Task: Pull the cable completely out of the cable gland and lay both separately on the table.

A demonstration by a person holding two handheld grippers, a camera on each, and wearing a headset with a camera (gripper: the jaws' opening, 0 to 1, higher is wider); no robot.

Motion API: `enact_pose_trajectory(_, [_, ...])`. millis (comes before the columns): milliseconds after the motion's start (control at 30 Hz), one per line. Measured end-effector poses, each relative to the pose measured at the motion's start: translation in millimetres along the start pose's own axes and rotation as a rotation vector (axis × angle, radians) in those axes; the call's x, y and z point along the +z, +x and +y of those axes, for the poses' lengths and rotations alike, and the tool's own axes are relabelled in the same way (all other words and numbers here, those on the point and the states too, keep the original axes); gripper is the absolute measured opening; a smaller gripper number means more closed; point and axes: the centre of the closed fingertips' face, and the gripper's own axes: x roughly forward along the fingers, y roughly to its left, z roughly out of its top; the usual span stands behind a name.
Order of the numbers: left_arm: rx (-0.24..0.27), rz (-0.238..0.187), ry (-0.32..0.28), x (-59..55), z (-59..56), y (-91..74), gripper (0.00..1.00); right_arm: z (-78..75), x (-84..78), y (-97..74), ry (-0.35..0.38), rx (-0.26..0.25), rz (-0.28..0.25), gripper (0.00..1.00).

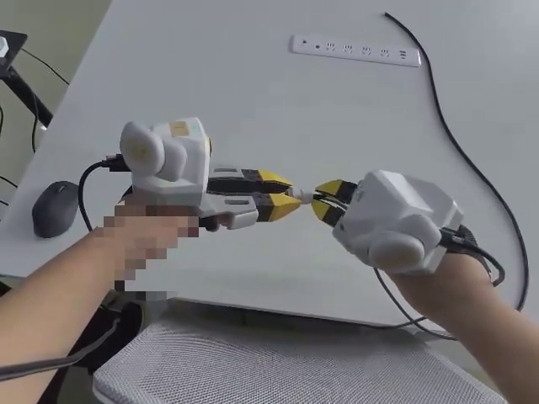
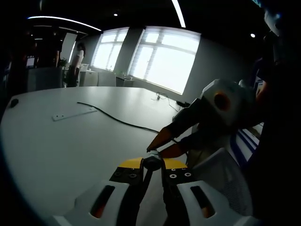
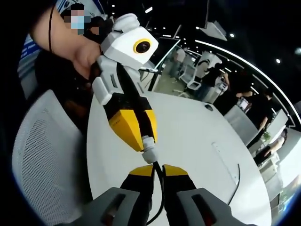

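Tip to tip above the table's (image 1: 278,101) near edge: the left claw (image 1: 291,199) is clenched on the white cable gland (image 3: 148,149), and the right claw (image 1: 322,202) pinches the black cable (image 3: 159,186) right at the gland's mouth (both in the air, joined). A power strip (image 1: 355,50) lies by the far edge.

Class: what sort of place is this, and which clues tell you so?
Probably an open-plan office: a big white table with a power strip, a mesh chair, large windows, and people in the background.
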Motion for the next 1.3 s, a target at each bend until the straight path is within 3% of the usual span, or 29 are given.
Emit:
enact_pose_trajectory(267, [-0.002,0.003,0.006,-1.1,0.7,-0.4,0.15,-6.8,-13.6,-1.7,0.086,-0.009,0.015,0.01])
enact_pose_trajectory(367, [0.0,0.007,0.013,-1.3,1.0,0.1,0.15,-6.7,-21.6,-2.2,0.253,0.001,0.015,0.01])
enact_pose_trajectory(433, [0.001,0.008,0.018,-0.9,1.1,0.2,0.15,-10.8,-29.4,-2.2,0.319,-0.006,0.02,0.01])
enact_pose_trajectory(667, [0.003,0.009,0.022,-1.7,1.8,-2.6,0.15,-14.7,-47.3,-1.7,0.411,-0.014,0.041,0.01])
enact_pose_trajectory(800, [0.005,0.007,0.024,-1.4,1.6,-4.2,0.15,-15.3,-59.6,-1.0,0.542,-0.017,0.056,0.01])
enact_pose_trajectory(1000, [0.007,0.005,0.025,-1.6,1.0,-5.5,0.15,-13.1,-74.0,1.3,0.646,-0.013,0.089,0.01])
enact_pose_trajectory(1133, [0.012,0.001,0.021,-1.4,1.5,-7.5,0.15,-9.2,-89.5,2.8,0.811,-0.01,0.125,0.01])
enact_pose_trajectory(1233, [0.015,0.002,0.021,-2.6,1.9,-8.5,0.15,-6.7,-96.9,3.9,0.901,-0.002,0.142,0.01])
enact_pose_trajectory(1267, [0.015,0.002,0.018,-2.9,1.9,-8.6,0.15,-7.7,-98.6,4.3,0.901,-0.005,0.14,0.01])
enact_pose_trajectory(1300, [0.016,0.002,0.018,-3.2,1.9,-8.8,0.15,-3.8,-101.6,4.6,0.968,0.004,0.153,0.01])
